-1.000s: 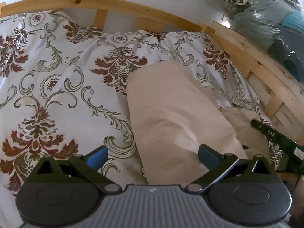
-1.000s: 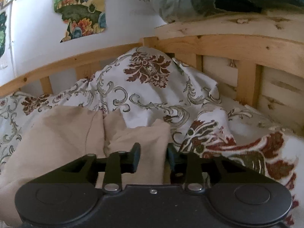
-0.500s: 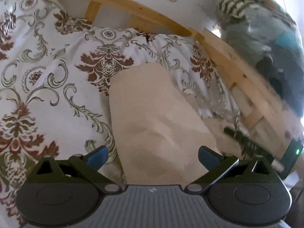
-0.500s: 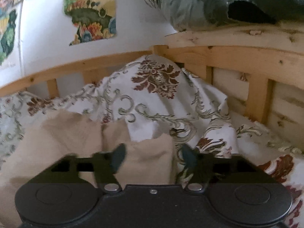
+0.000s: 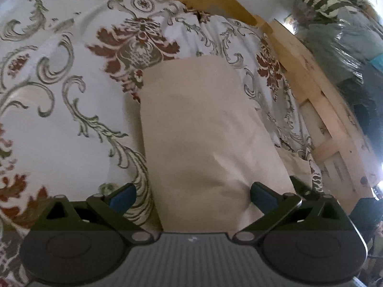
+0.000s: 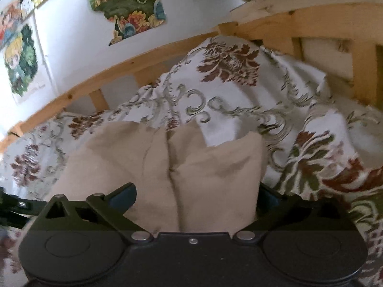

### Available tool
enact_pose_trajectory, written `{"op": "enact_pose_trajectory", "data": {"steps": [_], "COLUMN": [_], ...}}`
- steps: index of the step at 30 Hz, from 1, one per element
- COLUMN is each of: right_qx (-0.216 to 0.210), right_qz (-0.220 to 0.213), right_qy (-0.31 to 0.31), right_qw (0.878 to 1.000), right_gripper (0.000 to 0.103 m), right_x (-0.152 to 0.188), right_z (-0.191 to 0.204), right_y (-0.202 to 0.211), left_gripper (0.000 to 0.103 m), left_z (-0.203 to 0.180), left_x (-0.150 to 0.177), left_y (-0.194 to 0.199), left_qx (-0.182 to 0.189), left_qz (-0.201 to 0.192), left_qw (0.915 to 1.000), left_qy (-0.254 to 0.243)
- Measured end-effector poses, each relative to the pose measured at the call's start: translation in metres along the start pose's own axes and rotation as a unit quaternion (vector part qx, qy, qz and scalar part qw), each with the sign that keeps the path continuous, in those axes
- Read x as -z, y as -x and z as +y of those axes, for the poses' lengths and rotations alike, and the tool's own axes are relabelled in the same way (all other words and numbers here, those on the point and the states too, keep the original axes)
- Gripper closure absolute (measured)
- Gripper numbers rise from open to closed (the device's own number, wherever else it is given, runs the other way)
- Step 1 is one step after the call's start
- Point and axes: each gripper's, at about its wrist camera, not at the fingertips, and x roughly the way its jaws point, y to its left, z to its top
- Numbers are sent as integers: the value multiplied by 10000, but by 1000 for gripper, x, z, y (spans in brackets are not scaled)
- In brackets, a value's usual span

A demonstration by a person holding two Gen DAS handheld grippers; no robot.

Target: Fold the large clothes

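left gripper [image 5: 191, 195]: jaws spread wide, blue pads either side of the near end of the beige garment [image 5: 203, 131], pressing nothing; cloth lay between them, not pinched.
right gripper [image 6: 195, 197]: jaws were opening, near full spread; the garment's bunched end [image 6: 215, 167] sat between the fingers, and no pad visibly pressed on it. Right pad mostly hidden behind the cloth.
garment, place: lay on the patterned bedspread [image 5: 59, 119], toward the corner of the wooden bed frame [image 5: 311, 91], near both grippers.
garment, look (left view): folded into one long narrow strip, edges fairly straight, top face smooth with a few soft creases near the gripper end; far end squared off.
garment, look (right view): the end facing this camera was puffy, two rounded lobes with a seam-like crease between; a corner of bedspread poked up behind it.
progress, judged: lengthwise folds looked done; the release by the right gripper suggested one fold had just been laid down.
left to do, judged: likely a crosswise fold or two to shorten the strip, plus flattening the bulky end.
far: wall posters [image 6: 129, 7] and bagged clothes [image 5: 340, 24] past the frame, not involved.
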Motion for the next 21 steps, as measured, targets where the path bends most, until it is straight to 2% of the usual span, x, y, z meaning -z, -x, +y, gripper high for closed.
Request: {"op": "enact_pose_trajectory", "data": {"steps": [5, 10, 14, 17, 21], "right_qx": [268, 353, 451, 514, 514], "right_qz": [281, 247, 205, 197, 195], "right_qy": [703, 545, 501, 493, 152], "right_qw": [9968, 9976, 9975, 9973, 9984], "right_gripper": [3, 14, 23, 38, 70], "right_x": [14, 15, 16, 17, 16], "right_z": [18, 13, 12, 12, 6], "right_y": [-13, -11, -10, -10, -7], "left_gripper": [0, 0, 0, 2, 12], "left_z": [-7, -7, 0, -2, -16], "left_x": [-5, -5, -7, -7, -7], "left_y": [-13, -14, -18, -19, -14], "left_qx": [54, 93, 203, 157, -18], "left_qz": [222, 256, 383, 408, 372], "left_qw": [9997, 9996, 9990, 9989, 9993], "left_qy": [-103, -74, 149, 154, -76]}}
